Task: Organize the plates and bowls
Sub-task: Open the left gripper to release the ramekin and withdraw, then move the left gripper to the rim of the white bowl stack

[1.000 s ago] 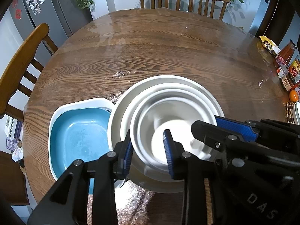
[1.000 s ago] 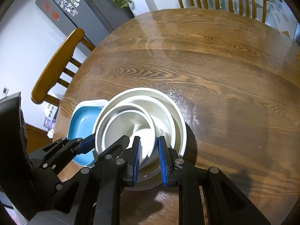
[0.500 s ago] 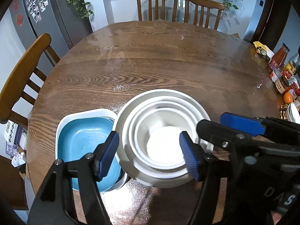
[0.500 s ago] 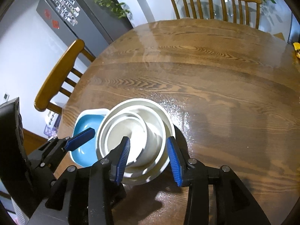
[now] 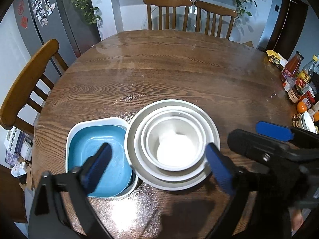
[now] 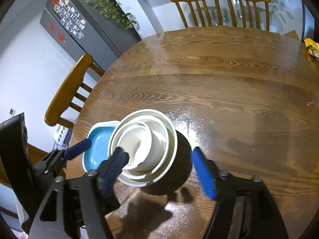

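White nested bowls (image 5: 173, 144) sit on the wooden worktop (image 5: 179, 69) beyond the left gripper (image 5: 159, 165), just beside a blue dish (image 5: 95, 151). Both grippers' fingers (image 5: 218, 167) are spreading apart, touching nothing; the right gripper (image 6: 159, 171) frames the bowls.

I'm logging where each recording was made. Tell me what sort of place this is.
Most likely a home dining area by the kitchen: a round wooden table with wooden chairs around it, a grey fridge covered in photos, and sauce bottles at the table's edge.
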Tool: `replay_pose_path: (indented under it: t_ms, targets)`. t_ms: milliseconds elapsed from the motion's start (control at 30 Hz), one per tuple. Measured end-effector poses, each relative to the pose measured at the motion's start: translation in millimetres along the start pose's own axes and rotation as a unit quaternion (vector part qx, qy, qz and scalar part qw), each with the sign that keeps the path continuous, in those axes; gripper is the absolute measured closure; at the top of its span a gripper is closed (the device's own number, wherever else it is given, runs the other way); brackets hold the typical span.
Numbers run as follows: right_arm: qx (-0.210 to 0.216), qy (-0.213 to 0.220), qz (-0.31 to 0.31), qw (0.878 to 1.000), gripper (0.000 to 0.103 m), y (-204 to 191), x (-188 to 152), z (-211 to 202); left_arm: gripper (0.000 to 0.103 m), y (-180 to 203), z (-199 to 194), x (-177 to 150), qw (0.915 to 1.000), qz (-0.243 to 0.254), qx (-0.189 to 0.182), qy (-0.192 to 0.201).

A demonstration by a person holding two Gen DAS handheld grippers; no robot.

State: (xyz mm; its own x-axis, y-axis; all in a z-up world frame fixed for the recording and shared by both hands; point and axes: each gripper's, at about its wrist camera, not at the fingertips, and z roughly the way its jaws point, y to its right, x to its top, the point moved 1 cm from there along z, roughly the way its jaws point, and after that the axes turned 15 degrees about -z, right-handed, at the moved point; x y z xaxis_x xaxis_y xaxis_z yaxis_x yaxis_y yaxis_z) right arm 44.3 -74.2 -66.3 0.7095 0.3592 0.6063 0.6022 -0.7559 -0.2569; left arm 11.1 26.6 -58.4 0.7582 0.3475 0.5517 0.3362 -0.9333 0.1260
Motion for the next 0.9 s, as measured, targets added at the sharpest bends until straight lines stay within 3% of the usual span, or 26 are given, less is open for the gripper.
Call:
replay_pose_path:
  t_ms: [300, 467, 633, 767, 900]
  targets:
    - [0.015, 0.003, 0.016, 1.000, 0.015, 13.4, -10.7, -11.4, 0.001, -17.0, -9.2, -1.2, 1.0000, -0.006, -0.002, -0.006]
    - [0.001, -0.003, -0.001, 1.000, 0.015, 12.7, -14.0, -14.3, 0.001, -46.9, -8.8, 4.3, 0.9992, -0.036, 0.005, -0.016]
    - [0.022, -0.007, 0.005, 1.000, 0.015, 17.9, -17.6, -11.4, 0.001, -78.5, -2.1, 5.3, 0.9965, -0.069, 0.018, -0.044]
    - [0.028, -0.007, 0.006, 1.000, 0.016, 19.9, -17.9, -8.8, 0.001, -97.4, -2.3, 10.0, 0.9929, -0.107, 0.026, -0.044]
    - [-0.006, -0.020, 0.018, 1.000, 0.016, 25.1, -17.9, -1.4, 0.002, -98.0, 0.9, 13.0, 0.9921, -0.116, 0.017, -0.045]
